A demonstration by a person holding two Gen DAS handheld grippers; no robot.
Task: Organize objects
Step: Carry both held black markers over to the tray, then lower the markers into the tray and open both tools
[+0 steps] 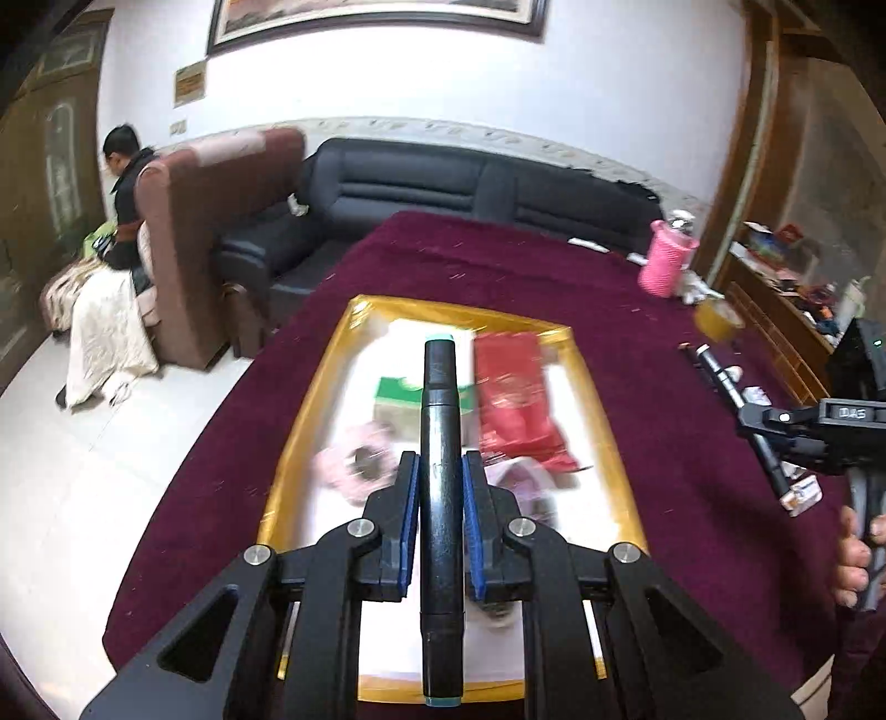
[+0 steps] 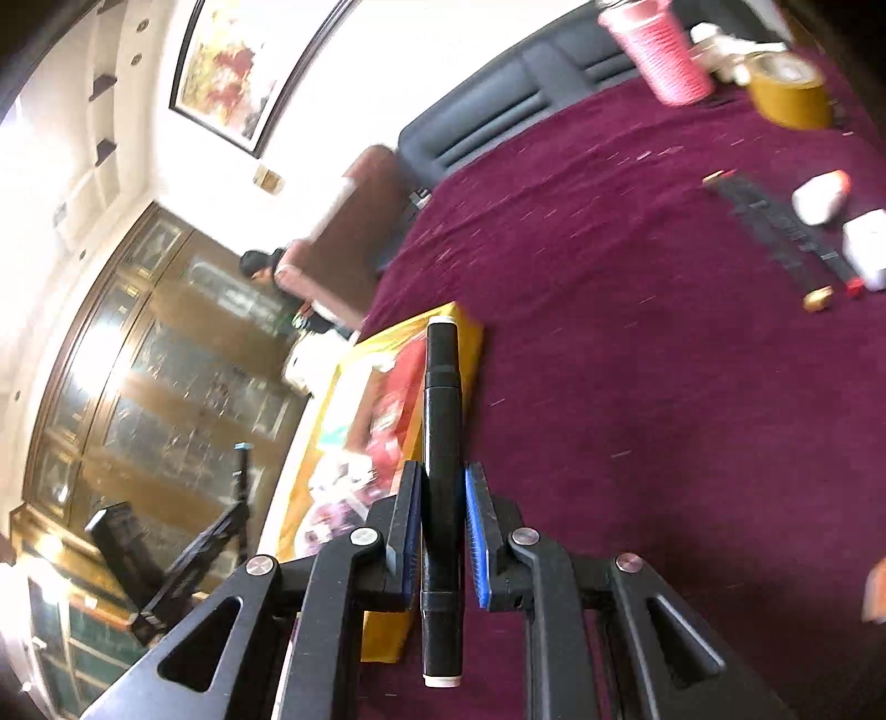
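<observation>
The left tongs (image 1: 440,498) are clamped on a black marker with teal end caps (image 1: 441,421); its long axis runs straight along the fingers, one cap pointing away from the camera, the other back toward it. It hangs above a yellow-rimmed tray (image 1: 601,421) on the maroon-covered counter (image 1: 664,443). Blurred in the tray lie a pink ring-shaped item (image 1: 360,459), a green-and-white box (image 1: 398,399) and a red packet (image 1: 512,387).

The right tongs (image 2: 441,520) are clamped on a black marker with white end caps (image 2: 442,443), likewise lined up with the fingers and pointing forward, over the counter just beside the tray's right edge. The tray's far corner lies past the tip.

Farther right on the cloth, a row of dark markers (image 2: 775,227) lies well apart from the tray. Beyond stand a roll of yellow tape (image 2: 786,94) and a pink ribbed cup (image 2: 659,50), then a black sofa (image 1: 443,183)
</observation>
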